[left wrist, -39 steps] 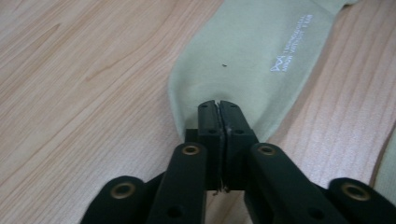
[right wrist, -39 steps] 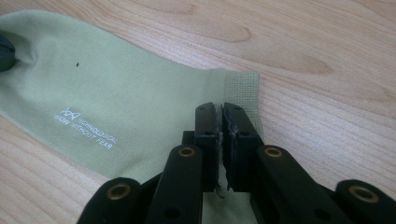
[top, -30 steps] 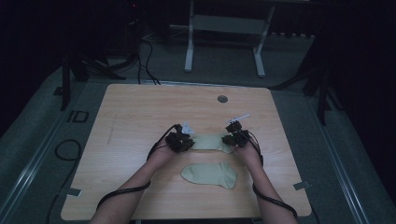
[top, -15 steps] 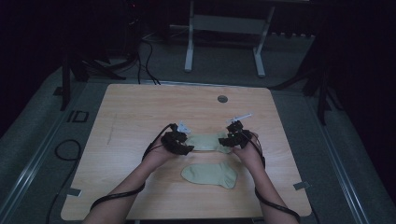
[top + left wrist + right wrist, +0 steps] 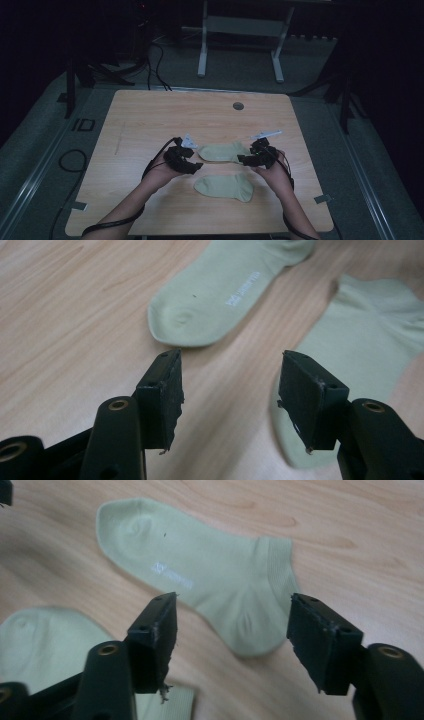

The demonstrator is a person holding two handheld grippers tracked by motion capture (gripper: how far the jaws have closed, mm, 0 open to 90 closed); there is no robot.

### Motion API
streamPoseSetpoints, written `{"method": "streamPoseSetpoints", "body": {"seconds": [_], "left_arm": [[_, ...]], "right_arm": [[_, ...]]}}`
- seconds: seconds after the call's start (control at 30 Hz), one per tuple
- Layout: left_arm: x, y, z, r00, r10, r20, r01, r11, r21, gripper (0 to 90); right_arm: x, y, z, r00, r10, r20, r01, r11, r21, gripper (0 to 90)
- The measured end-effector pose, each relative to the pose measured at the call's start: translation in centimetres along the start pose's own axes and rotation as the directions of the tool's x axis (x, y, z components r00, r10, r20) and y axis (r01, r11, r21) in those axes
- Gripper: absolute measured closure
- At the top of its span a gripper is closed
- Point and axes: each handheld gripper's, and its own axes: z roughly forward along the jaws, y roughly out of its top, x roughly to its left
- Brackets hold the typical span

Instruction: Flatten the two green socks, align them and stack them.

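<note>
Two pale green ankle socks lie flat on the wooden table. The far sock stretches between my two grippers; the near sock lies just in front of it. My left gripper hovers off the far sock's toe end, and its jaws have just been opening with nothing between them. My right gripper hangs by the heel end, jaws likewise just opening and empty. The left gripper looks at the far sock's toe and the near sock. The right gripper stands above the far sock's heel.
A round grey grommet sits in the table near its far edge. Beyond the table a white-legged frame stands on the floor among cables. Bare wood stretches left and right of the socks.
Both grippers have let go of the far sock's ends, opened their jaws, and drawn up and back toward the person. The far sock now lies flat.
</note>
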Motion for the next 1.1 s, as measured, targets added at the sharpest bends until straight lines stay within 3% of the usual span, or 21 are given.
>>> {"method": "streamPoseSetpoints", "body": {"seconds": [0.2,0.33,0.63,0.77,0.93,1.1], "left_arm": [[-1.1,-1.6,-0.5,0.9999,-0.012,0.002,0.012,0.9999,0.005,42.7],[-1.7,-2.3,-0.6,0.9998,-0.018,0.003,0.018,0.9997,0.018,42.7],[-2.8,-3.9,0.4,0.9977,-0.051,0.045,0.050,0.9982,0.035,42.7],[-3.3,-4.2,0.9,0.9984,-0.036,0.045,0.034,0.9982,0.049,43.7],[-4.1,-5.0,1.9,0.9995,-0.016,0.027,0.014,0.9979,0.063,47.1],[-4.3,-5.1,2.1,0.9993,-0.031,0.023,0.030,0.9987,0.041,50.8]], "right_arm": [[0.2,-1.5,-1.1,1.0000,-0.003,0.004,0.003,1.000,0.020,38.0],[0.3,-2.6,-1.3,0.9999,0.009,-0.009,-0.008,0.999,0.042,44.1],[1.4,-5.5,-1.7,0.9990,0.006,-0.045,-0.003,0.998,0.061,46.5],[1.9,-6.4,-1.6,0.9991,0.002,-0.041,0.001,0.997,0.071,48.1],[2.3,-7.8,-1.1,0.9991,-0.036,-0.021,0.038,0.995,0.089,53.2],[2.9,-8.5,-1.0,0.9962,-0.084,0.019,0.082,0.992,0.100,58.8]]}}
